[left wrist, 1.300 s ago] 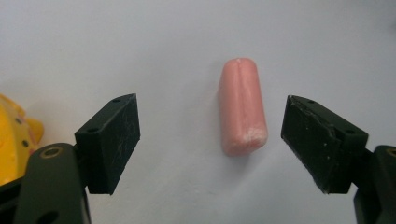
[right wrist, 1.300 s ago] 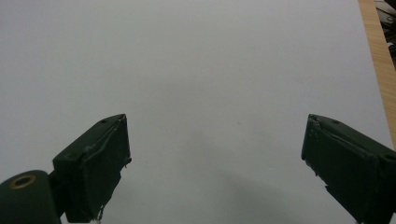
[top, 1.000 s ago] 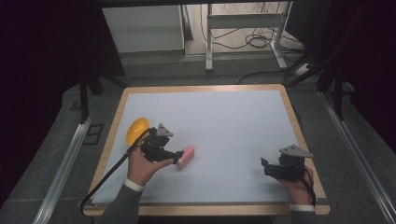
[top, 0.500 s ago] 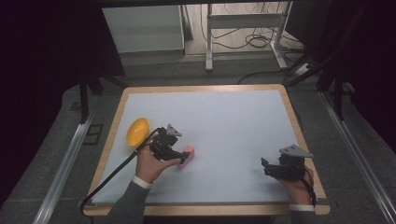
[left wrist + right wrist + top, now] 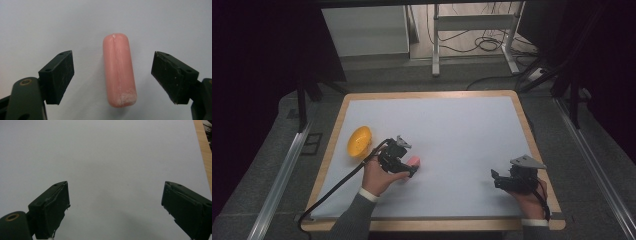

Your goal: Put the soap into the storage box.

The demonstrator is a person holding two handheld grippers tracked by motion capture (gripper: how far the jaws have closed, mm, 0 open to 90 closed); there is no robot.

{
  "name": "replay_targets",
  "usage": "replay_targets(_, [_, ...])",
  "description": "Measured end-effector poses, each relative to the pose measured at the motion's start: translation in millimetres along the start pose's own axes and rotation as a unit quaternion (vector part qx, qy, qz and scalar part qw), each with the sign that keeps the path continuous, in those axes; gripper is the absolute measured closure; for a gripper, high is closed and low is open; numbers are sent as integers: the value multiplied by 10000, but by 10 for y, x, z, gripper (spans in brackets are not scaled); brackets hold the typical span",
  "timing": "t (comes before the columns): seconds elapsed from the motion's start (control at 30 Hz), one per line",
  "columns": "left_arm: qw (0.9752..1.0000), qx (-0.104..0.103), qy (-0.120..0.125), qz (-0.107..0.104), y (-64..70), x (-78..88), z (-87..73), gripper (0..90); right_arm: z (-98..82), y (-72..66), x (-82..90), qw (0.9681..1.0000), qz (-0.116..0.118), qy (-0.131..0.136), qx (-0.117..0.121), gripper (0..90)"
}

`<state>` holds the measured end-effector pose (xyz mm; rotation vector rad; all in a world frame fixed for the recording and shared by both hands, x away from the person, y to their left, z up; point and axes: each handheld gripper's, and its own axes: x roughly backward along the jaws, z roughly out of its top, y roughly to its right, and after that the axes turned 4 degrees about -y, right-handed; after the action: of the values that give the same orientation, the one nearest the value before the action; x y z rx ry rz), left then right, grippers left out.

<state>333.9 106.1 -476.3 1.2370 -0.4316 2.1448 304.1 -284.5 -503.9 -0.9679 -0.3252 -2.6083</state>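
Observation:
A pink sausage (image 5: 119,71) lies lengthwise on the white table sheet, between the two jaws of my left gripper (image 5: 112,75). The jaws stand wide apart on either side and do not touch it. From above, the left gripper (image 5: 411,170) hovers over the sausage (image 5: 414,161) at the table's left middle, with most of the sausage hidden under the gripper. My right gripper (image 5: 495,179) rests near the front right of the table, pointing left. In its own view the right gripper (image 5: 115,207) is open over bare white sheet.
A yellow bowl (image 5: 359,141) sits at the left side of the sheet, just left of the left hand. The wooden table rim (image 5: 534,145) frames the white sheet (image 5: 452,130). A black cable (image 5: 332,192) trails from the left gripper to the front edge.
My left gripper has moved right and down over the sausage, which now lies between its open jaws. The right gripper has stayed in place.

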Motion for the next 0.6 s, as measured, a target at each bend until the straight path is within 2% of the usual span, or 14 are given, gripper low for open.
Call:
replay_targets(0.3, [9996, 35, -269, -29, -34, -204, 28, 239, -4, 1, -5, 10000, -1, -17, 5, 76])
replay_targets(0.47, [9994, 56, -333, -36, -40, -260, 32, 297, -4, 12, 3, 10000, -15, -1, -24, 76])
replay_targets(0.5, [9994, 65, -327, -46, -36, -270, 31, 341, -5, 16, 5, 10000, -23, 3, -33, 76])
replay_targets(0.6, [9993, 66, -366, -61, -26, -296, 28, 391, -4, 17, 7, 10000, -25, 10, -33, 76])
